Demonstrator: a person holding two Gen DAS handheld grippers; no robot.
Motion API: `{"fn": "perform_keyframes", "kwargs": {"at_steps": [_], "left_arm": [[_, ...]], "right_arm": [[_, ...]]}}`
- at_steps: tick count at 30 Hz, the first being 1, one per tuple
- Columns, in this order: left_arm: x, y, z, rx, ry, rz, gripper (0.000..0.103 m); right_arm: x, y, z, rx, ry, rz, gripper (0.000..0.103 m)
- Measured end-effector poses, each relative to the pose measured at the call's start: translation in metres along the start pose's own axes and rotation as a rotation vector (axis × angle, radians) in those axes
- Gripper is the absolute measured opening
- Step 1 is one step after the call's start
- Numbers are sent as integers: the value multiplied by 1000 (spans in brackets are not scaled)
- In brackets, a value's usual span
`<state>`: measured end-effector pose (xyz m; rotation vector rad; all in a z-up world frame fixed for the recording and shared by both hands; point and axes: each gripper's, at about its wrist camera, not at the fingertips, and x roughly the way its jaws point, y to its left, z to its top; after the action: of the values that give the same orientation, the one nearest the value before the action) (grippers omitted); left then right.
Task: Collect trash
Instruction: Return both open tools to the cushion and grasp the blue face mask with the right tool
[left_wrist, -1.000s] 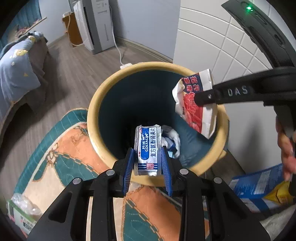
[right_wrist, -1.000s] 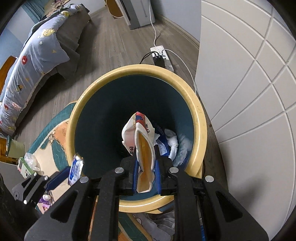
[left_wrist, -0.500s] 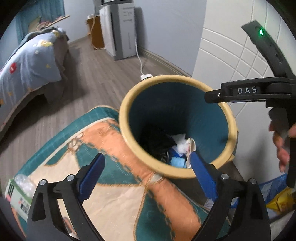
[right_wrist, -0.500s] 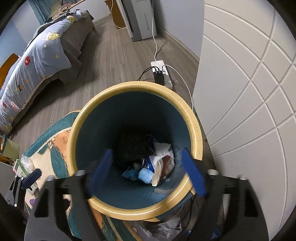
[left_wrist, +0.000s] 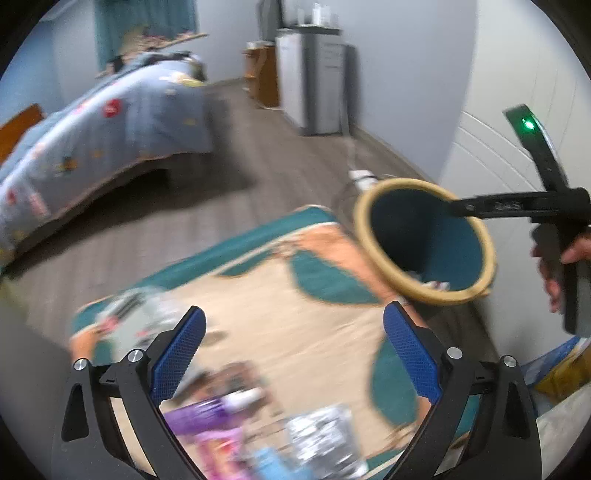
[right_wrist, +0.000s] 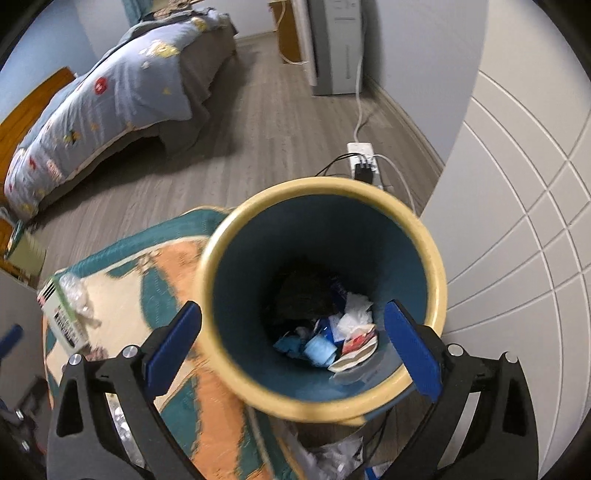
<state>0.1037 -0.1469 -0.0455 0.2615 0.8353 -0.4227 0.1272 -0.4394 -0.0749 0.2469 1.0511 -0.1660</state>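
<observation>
The left gripper (left_wrist: 293, 330) is seen with its jaws spread wide and opening, and nothing is held between the blue pads (left_wrist: 177, 354); only the patterned rug (left_wrist: 280, 317) is seen below them. Blurred litter is spread on that rug near the bottom of the left view: a purple wrapper (left_wrist: 207, 421), a silver-and-black packet (left_wrist: 325, 435) and a pale box (left_wrist: 136, 314) further left, none of them touched by the gripper. The waste bin (left_wrist: 373, 240), yellow-rimmed with a teal inside, is seen up and to the right of the left gripper, well apart from its fingers. The right gripper (right_wrist: 293, 330) is pointed down over the same bin (right_wrist: 325, 192), and its jaws are likewise opening with nothing gripped between them; the bin mouth is framed by the two blue pads (right_wrist: 412, 354). At the bottom of the bin the collected trash (right_wrist: 332, 336) is seen in a heap: white crumpled paper, blue scraps and a red-and-white wrapper (right_wrist: 356, 345) at the right edge of the heap. In the left view the right gripper's black body (left_wrist: 517, 208) is seen reaching over the bin's rim, held by a hand (left_wrist: 565, 266) at the right edge. Beyond the bin, a white power strip (right_wrist: 364, 158) with plugged cables lies on the wooden floor (right_wrist: 229, 155), and a bed (right_wrist: 110, 96) with a blue printed quilt stands at the left.
</observation>
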Motion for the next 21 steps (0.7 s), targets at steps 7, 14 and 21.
{"fn": "perform_keyframes", "kwargs": {"at_steps": [7, 14, 21], "left_arm": [[-48, 63, -34, -136, -6, 116, 98], [-72, 85, -70, -205, 28, 169, 98], [-62, 90, -104, -271, 114, 142, 98]], "right_arm": [[-28, 54, -11, -104, -14, 19, 97], [-46, 112, -41, -235, -16, 47, 97], [-40, 153, -77, -327, 45, 56, 97]]}}
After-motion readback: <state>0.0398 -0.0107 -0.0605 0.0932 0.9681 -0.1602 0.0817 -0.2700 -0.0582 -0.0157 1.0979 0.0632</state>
